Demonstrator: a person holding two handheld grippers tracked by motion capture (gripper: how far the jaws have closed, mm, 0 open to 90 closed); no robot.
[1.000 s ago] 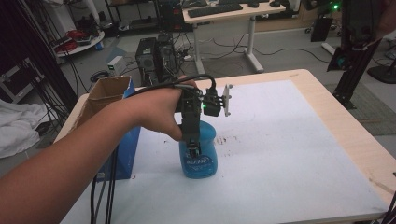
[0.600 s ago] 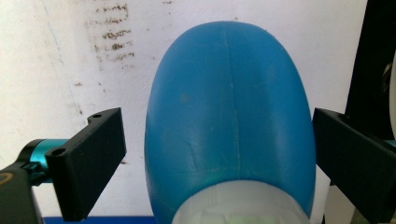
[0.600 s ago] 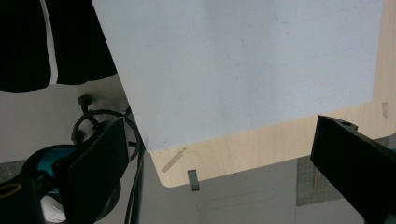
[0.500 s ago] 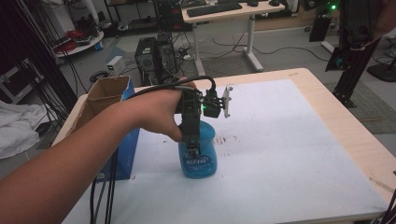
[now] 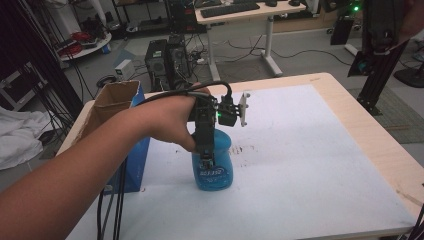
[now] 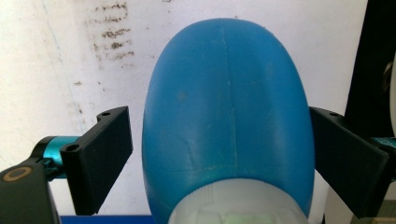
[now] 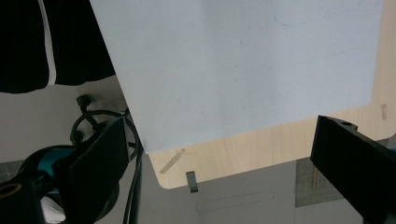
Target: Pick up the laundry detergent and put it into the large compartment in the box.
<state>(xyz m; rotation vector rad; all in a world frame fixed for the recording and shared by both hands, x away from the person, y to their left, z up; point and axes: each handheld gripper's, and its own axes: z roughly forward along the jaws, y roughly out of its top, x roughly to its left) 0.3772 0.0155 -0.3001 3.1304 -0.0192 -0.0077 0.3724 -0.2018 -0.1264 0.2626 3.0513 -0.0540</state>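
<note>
A blue plastic bottle (image 5: 214, 167) stands upright on the white mat, left of the middle of the table. My left gripper (image 5: 206, 159) comes down over it from above, held in a hand that reaches in from the lower left. In the left gripper view the bottle (image 6: 224, 107) sits between the two jaws. The right jaw lies against its side and a thin gap shows at the left jaw; the jaws have just been closing. My right gripper (image 7: 222, 125) hangs open over a corner of the table (image 7: 261, 149) with nothing between its jaws.
An open cardboard box with blue sides (image 5: 120, 100) stands at the table's left edge, close to the bottle. Black cables (image 5: 112, 205) trail down beside the forearm. Dark scuff marks (image 5: 245, 149) lie on the white mat (image 5: 310, 165). A black frame post (image 5: 380, 70) stands beyond the right edge.
</note>
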